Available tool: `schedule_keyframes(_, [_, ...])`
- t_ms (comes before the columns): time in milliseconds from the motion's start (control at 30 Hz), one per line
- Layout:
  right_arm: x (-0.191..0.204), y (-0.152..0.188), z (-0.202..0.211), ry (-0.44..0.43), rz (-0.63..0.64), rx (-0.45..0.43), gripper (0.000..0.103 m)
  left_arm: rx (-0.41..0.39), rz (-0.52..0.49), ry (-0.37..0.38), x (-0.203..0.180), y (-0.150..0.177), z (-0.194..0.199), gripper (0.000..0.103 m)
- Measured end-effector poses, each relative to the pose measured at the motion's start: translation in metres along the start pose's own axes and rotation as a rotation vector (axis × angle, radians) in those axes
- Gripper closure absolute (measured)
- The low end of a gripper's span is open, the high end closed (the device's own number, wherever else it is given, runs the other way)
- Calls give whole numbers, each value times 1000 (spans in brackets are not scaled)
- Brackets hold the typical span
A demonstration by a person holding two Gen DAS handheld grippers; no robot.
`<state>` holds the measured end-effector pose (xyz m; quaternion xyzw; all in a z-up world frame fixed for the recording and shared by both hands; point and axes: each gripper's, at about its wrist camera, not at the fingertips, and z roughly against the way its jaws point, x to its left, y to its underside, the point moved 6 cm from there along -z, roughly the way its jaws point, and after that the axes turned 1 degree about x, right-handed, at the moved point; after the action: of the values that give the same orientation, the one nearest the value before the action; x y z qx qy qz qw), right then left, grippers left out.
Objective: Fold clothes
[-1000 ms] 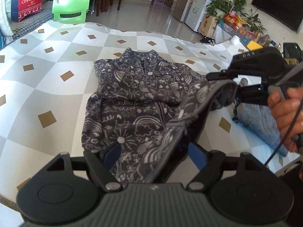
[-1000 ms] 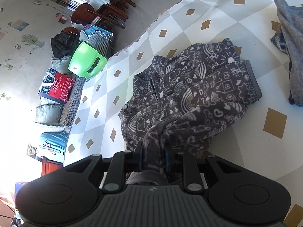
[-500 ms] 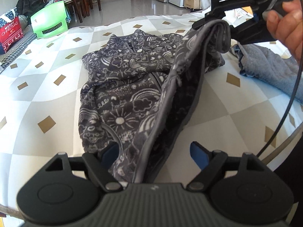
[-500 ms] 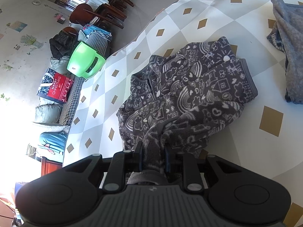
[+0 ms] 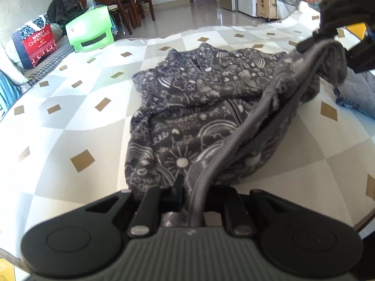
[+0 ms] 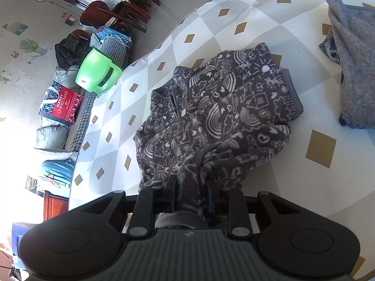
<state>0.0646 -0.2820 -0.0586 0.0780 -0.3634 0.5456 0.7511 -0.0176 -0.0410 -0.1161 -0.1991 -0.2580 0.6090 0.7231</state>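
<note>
A dark grey fleece jacket (image 5: 199, 107) with white doodle print lies crumpled on the checked table cover (image 5: 70, 117). My left gripper (image 5: 187, 187) is shut on the jacket's grey-trimmed edge at the near side. That edge runs taut up to my right gripper (image 5: 328, 44) at the upper right, which holds the other end raised. In the right wrist view a bunched fold of the jacket (image 6: 222, 121) sits between the pads of my right gripper (image 6: 189, 194). Its jaws are opening slightly, and the fabric still fills the gap.
A grey-blue garment (image 6: 351, 58) lies heaped on the cover to the right of the jacket, also seen as the grey-blue heap (image 5: 356, 91). Beyond the table stand a green plastic chair (image 5: 90, 32), a red Christmas bag (image 5: 35, 42) and wooden dining chairs (image 5: 121, 2).
My left gripper came down onto the jacket's near edge and went from wide open to shut on it. The right gripper kept its hold, its pads a little wider apart.
</note>
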Motion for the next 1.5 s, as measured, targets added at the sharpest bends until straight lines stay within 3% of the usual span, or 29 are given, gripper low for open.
schedule_keyframes(167, [-20, 13, 0, 64, 15, 57, 67, -7, 34, -15, 5, -10, 1, 92])
schedule_keyframes(333, [-35, 23, 6, 182, 98, 53, 57, -10, 47, -11, 2, -22, 1, 92])
schedule_keyframes(700, [-32, 38, 17, 249, 288, 36, 55, -19, 44, 4, -5, -45, 1, 91])
schedule_keyframes(933, [-28, 52, 10, 253, 372, 74, 54, -38, 27, -2, -7, -63, -1, 91])
schedule_keyframes(1267, [-13, 88, 13, 174, 588, 106, 47, -46, 30, 10, -15, -77, -5, 91])
schedule_keyframes(1500, [1, 130, 0, 246, 825, 111, 43, -55, 22, 13, -19, -95, -6, 91])
